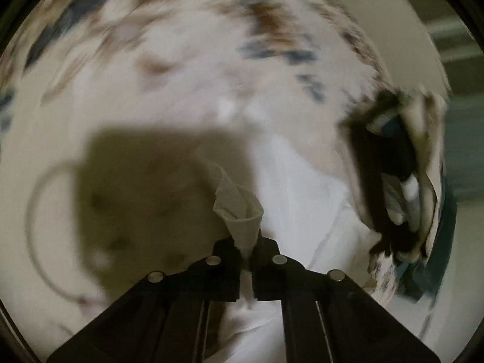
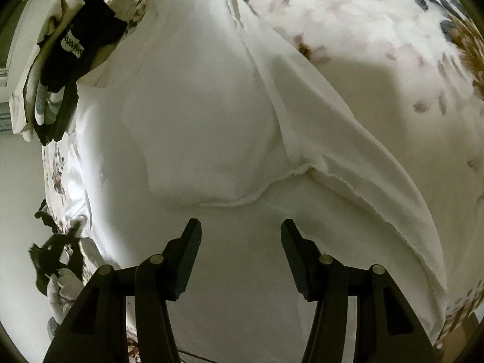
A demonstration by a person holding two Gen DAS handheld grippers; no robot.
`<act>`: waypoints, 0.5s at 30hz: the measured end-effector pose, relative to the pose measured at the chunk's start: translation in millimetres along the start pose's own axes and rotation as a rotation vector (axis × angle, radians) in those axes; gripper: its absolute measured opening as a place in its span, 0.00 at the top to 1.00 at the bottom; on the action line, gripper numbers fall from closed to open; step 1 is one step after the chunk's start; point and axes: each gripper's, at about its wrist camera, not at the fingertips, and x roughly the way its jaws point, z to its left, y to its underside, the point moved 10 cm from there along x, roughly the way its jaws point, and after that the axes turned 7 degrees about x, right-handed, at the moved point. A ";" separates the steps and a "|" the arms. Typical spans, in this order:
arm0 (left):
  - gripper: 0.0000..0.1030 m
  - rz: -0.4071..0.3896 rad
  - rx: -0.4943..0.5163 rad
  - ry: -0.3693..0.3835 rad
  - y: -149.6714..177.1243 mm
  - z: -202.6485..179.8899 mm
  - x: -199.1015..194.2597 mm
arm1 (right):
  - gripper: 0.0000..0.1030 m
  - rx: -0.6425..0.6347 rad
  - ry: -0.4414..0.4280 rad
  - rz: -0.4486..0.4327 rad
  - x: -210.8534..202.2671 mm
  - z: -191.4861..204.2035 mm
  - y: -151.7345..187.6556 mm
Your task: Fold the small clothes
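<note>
Left gripper (image 1: 247, 252) pinches white garment (image 1: 242, 211) corner. Right gripper (image 2: 241, 231) jaws wide above it. Black clothing's label (image 2: 72, 47) illegible.

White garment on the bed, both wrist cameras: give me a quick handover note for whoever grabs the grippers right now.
Left gripper: shut on a pinched corner of the white garment, fabric bunched up between the fingers.
Right gripper: open, holding nothing, poised over the garment's near part.
The garment lies spread on the floral bedsheet, one flap already turned over along its right side.
A pile of dark and light clothes sits at the sheet's far left edge.
Done: apparently a first fold only.
Left: probably carry the pinched corner across, finish the fold, then take on the pile.
</note>
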 end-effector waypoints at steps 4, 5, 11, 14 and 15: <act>0.98 -0.063 0.486 -0.073 21.4 -85.6 -19.4 | 0.45 0.020 0.001 -0.009 -8.7 -18.4 -0.9; 0.98 -0.057 0.590 -0.071 36.4 -107.3 -19.5 | 0.45 0.028 0.001 -0.009 -10.6 -21.7 2.6; 0.92 0.176 0.973 -0.029 170.3 -169.2 10.1 | 0.45 0.065 0.012 0.009 -15.3 -47.1 5.5; 0.74 0.216 1.034 -0.067 204.9 -156.0 3.3 | 0.45 0.068 0.002 0.009 -23.3 -55.5 -1.2; 0.48 0.216 1.038 -0.072 210.1 -148.9 -2.5 | 0.45 0.065 -0.001 0.006 -26.3 -57.3 -3.0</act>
